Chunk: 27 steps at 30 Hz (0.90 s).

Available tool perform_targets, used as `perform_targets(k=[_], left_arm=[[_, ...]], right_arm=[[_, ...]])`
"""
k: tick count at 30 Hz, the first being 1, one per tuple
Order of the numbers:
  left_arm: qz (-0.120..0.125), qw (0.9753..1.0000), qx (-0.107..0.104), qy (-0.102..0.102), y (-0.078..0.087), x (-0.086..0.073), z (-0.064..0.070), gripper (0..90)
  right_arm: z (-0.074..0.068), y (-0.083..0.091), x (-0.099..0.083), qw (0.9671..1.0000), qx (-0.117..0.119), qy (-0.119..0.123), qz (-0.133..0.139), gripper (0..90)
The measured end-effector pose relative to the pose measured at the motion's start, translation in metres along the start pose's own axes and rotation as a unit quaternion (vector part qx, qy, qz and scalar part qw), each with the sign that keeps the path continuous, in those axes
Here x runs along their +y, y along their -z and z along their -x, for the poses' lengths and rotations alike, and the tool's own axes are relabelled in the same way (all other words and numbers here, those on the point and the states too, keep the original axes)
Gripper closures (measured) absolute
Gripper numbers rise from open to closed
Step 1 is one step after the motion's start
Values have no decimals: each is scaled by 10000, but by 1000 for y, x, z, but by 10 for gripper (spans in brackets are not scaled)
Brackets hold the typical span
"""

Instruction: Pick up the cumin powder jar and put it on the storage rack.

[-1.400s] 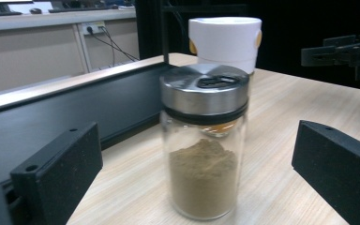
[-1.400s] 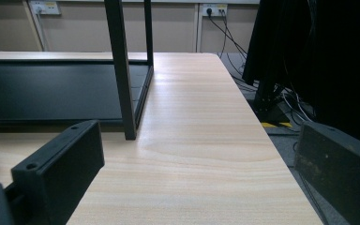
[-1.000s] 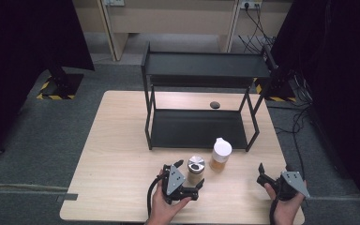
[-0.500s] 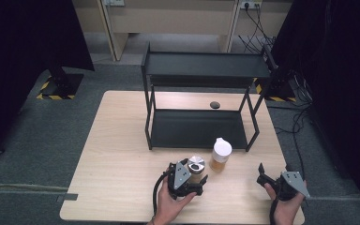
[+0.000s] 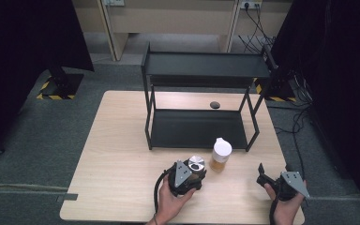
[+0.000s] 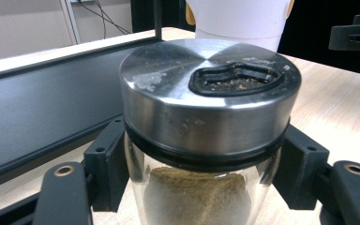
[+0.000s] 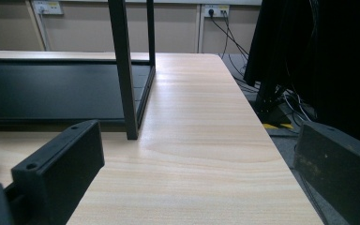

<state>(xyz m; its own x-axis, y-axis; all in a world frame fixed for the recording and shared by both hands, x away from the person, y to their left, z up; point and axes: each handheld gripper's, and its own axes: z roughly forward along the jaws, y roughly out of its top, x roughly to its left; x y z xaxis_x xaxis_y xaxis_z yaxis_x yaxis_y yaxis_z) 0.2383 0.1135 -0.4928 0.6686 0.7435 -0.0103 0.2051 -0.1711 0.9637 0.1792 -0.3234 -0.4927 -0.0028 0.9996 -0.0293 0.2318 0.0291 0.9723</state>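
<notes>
A glass spice jar (image 5: 196, 164) with a steel shaker lid and brown powder inside stands at the front middle of the wooden table (image 5: 117, 159). My left gripper (image 5: 193, 172) is shut on it. In the left gripper view both black jaws press the glass just under the lid of the jar (image 6: 206, 117). A white-capped jar of amber stuff (image 5: 221, 154) stands just right of it, close behind it in the left gripper view (image 6: 239, 18). My right gripper (image 5: 265, 176) rests open near the front right corner, its jaws wide apart over bare wood (image 7: 201, 164).
A black two-tier metal rack (image 5: 201, 70) stands at the back middle of the table, its lower shelf (image 7: 51, 89) bare. A small dark round object (image 5: 214, 104) lies on the table behind it. Cables and dark curtains lie off the right edge.
My left gripper has slid forward and right until its jaws took hold of the spice jar. The right gripper has stayed where it was.
</notes>
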Motion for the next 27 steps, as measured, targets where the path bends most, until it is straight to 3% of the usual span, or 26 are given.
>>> perform_targets(k=[10,13,17,27], left_arm=[[358,9993,121,81,10,-7,0,308],[557,9982,220,36,17,-1,-1,308],[893,9949,459,38,27,13,-6,308],[1128,9912,685,3,31,34,-14,308]], right_arm=[[0,0,0,10000,1,0,-2,22],[0,0,0,10000,-3,1,0,23],[-1,0,0,10000,-8,11,2,23],[0,0,0,10000,-8,6,6,25]])
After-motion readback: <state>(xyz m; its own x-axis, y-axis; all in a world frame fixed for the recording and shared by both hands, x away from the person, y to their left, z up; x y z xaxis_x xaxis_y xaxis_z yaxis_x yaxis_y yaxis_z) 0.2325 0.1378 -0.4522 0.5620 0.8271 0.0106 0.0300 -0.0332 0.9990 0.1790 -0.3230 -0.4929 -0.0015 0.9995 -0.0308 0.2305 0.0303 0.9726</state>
